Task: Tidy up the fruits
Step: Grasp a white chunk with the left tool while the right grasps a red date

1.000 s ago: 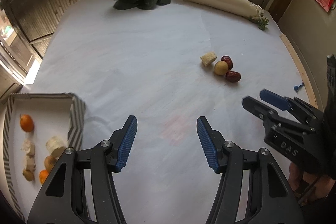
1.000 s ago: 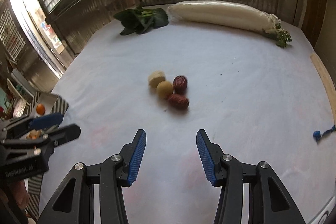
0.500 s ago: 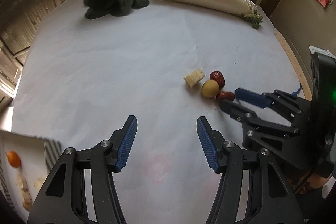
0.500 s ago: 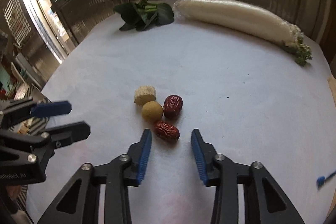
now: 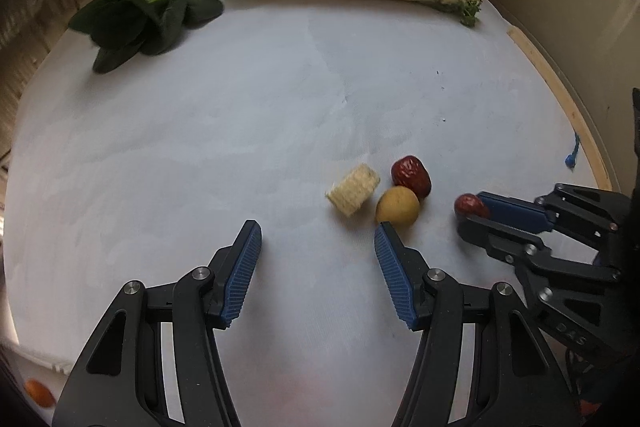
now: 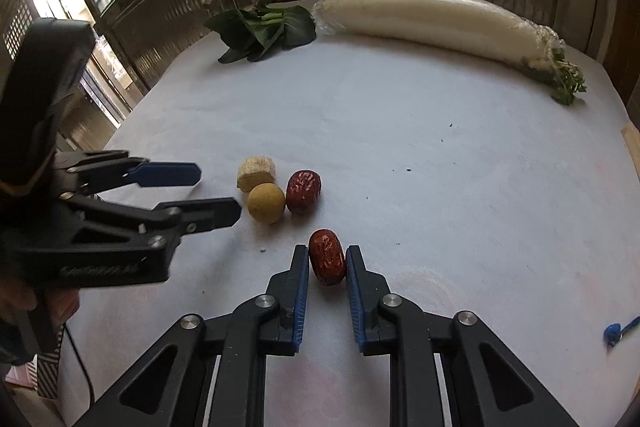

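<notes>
The right gripper [image 6: 327, 261] was pinched on a date [image 6: 327, 257] lying on the worktop [image 6: 440, 167], at 5 o'clock of the round fruit [image 6: 266, 203]. A straight lift was judged best. The left gripper [image 5: 318, 239] was spread, empty.

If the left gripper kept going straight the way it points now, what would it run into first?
Probably nothing close: between the open left gripper's fingers lies bare white table cover. The corn piece and yellow fruit sit slightly right; depth is uncertain.
</notes>
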